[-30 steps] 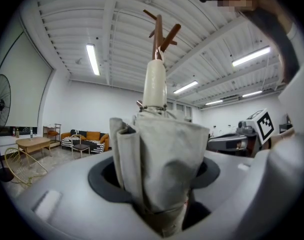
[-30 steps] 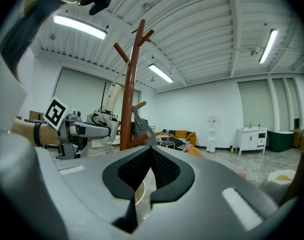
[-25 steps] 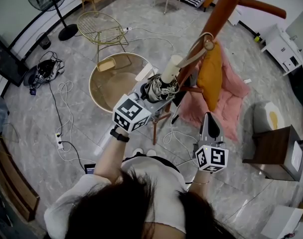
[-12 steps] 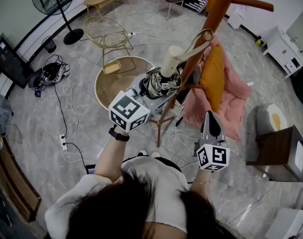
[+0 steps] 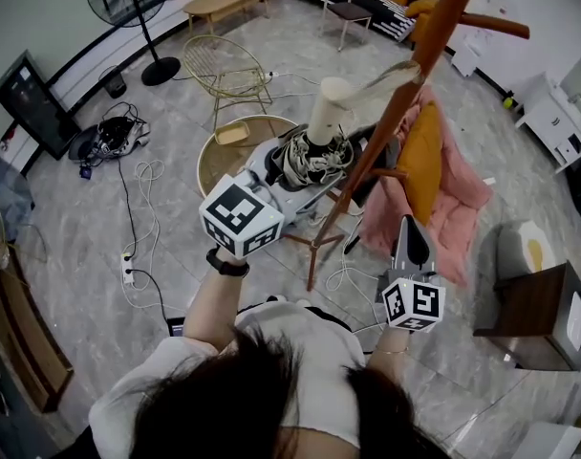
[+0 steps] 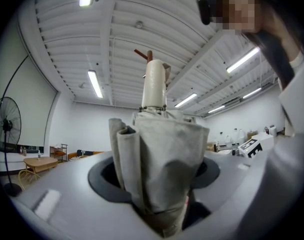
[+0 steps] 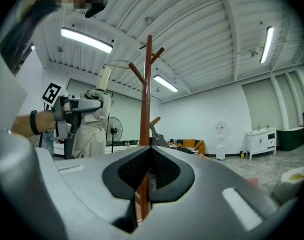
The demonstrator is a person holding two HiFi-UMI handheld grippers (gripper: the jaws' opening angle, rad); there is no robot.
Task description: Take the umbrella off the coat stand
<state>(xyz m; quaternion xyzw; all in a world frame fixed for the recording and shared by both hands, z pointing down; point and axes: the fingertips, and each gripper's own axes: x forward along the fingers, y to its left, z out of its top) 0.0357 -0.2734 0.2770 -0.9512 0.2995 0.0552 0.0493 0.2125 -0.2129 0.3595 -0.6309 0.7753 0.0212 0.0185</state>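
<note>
Grey tiled floor [image 5: 176, 218], left tongs [image 5: 295, 175] clamping umbrella [image 5: 327, 113]

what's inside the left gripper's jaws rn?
The folded grey umbrella, clamped upright in the left gripper, with its cream handle on top and its strap running to the coat stand. Its fabric covers the gripping pads and the shaft.

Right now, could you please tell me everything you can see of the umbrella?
The umbrella is folded, its pale grey fabric bunched in loose folds, with a cream cylindrical handle pointing up. The left gripper is clamped on the fabric. A thin strap runs from the handle to the wooden coat stand, apparently looped on a peg.
</note>
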